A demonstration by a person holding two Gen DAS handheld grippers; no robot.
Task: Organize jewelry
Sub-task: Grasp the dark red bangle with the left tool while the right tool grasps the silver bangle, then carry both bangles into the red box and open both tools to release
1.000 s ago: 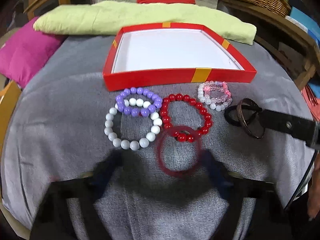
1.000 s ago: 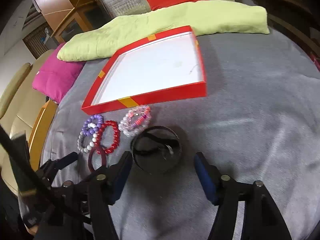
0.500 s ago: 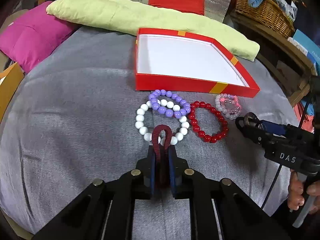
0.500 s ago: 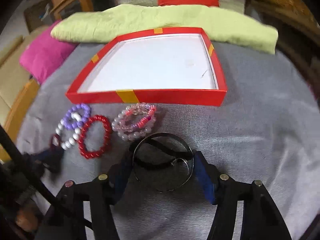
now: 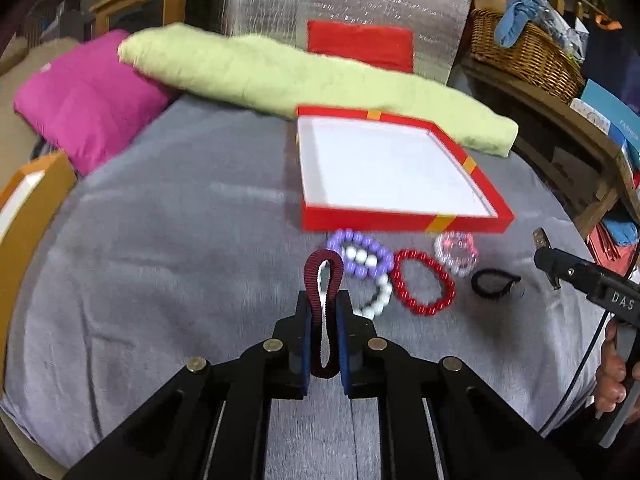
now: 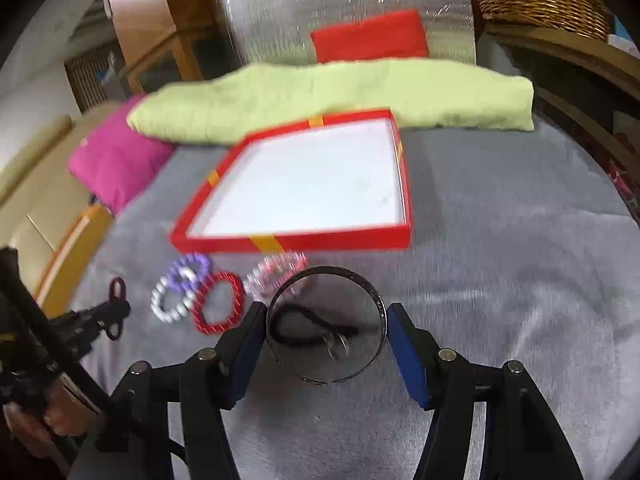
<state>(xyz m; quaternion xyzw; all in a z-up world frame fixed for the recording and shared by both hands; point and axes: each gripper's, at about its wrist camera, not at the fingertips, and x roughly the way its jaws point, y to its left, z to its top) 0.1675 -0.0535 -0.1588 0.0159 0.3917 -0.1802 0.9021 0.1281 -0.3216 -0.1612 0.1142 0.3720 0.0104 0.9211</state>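
My left gripper [image 5: 323, 304] is shut on a dark red elastic band [image 5: 323, 264], squeezed into a narrow upright loop above the grey cloth. My right gripper [image 6: 326, 312] is shut on a metal bangle [image 6: 328, 269], its blue pads [image 6: 404, 344] pressing both sides. The bangle hangs a little above a black hair tie [image 6: 304, 322]. In front of the empty red box [image 5: 400, 220] lie purple beads [image 5: 360, 252], white beads [image 5: 378, 296], a red bead bracelet [image 5: 424, 282] and a pink-clear bracelet [image 5: 456, 252]. The right gripper [image 5: 548, 256] shows at the right edge of the left wrist view.
A long green pillow [image 5: 280, 76], a magenta cushion [image 5: 84, 96] and a red cushion [image 5: 360, 42] lie behind the box. A wicker basket [image 5: 524, 52] sits on a shelf at the right. A wooden chair edge [image 5: 32, 200] borders the grey cloth [image 5: 180, 240] at the left.
The left jaws closed on the dark red band and lifted it off the cloth. The right jaws narrowed onto the metal bangle and raised it off the hair tie.
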